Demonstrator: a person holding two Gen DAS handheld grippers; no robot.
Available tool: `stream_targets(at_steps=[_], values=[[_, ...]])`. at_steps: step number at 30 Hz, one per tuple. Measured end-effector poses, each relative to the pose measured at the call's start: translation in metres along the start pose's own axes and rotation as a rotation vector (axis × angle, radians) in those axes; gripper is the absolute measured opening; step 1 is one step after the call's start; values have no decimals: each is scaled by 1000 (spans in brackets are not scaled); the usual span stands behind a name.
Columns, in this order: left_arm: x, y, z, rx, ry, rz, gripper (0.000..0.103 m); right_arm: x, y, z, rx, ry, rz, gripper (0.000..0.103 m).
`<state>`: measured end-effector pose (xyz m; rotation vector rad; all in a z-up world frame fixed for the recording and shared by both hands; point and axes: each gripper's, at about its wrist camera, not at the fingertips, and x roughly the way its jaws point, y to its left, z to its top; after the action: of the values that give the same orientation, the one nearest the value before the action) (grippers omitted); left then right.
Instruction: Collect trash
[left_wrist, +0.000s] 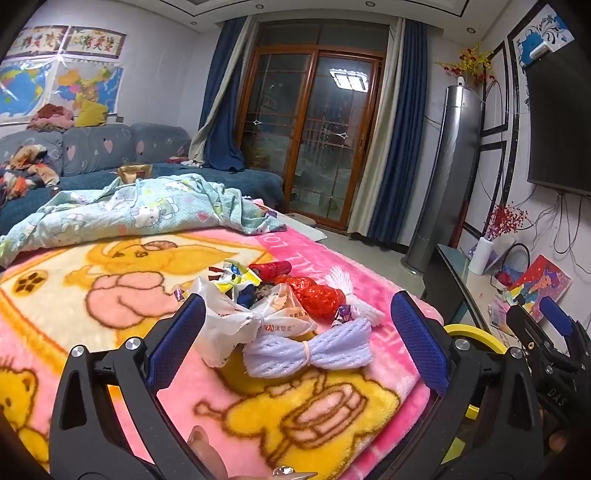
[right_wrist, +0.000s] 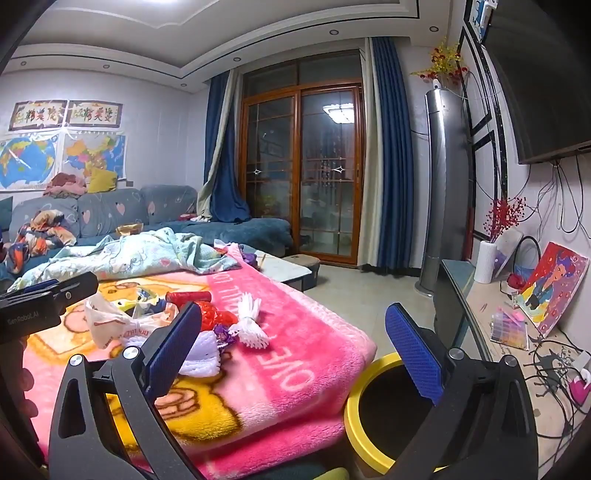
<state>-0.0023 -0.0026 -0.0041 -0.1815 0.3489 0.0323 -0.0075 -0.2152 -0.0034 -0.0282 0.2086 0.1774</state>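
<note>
Lying heaped on pink blanket (left_wrist: 362, 266): crumpled wrappers (left_wrist: 258, 306), lilac foam net (left_wrist: 306, 352).

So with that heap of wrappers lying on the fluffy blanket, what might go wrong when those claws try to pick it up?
1. The left gripper is open wide around the white plastic bag and lavender foam net; closing low could pinch the pink blanket too.
2. The litter is loose, so the small purple wrapper may get left behind.
3. The yellow-rimmed bin sits off the blanket's edge; light pieces could drop short.
</note>
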Motion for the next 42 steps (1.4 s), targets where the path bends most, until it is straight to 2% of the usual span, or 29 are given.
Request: stream_targets(at_steps=[42], values=[[1, -7, -5, 1, 0, -2, 92, 9, 2, -12, 1, 19, 0, 97]])
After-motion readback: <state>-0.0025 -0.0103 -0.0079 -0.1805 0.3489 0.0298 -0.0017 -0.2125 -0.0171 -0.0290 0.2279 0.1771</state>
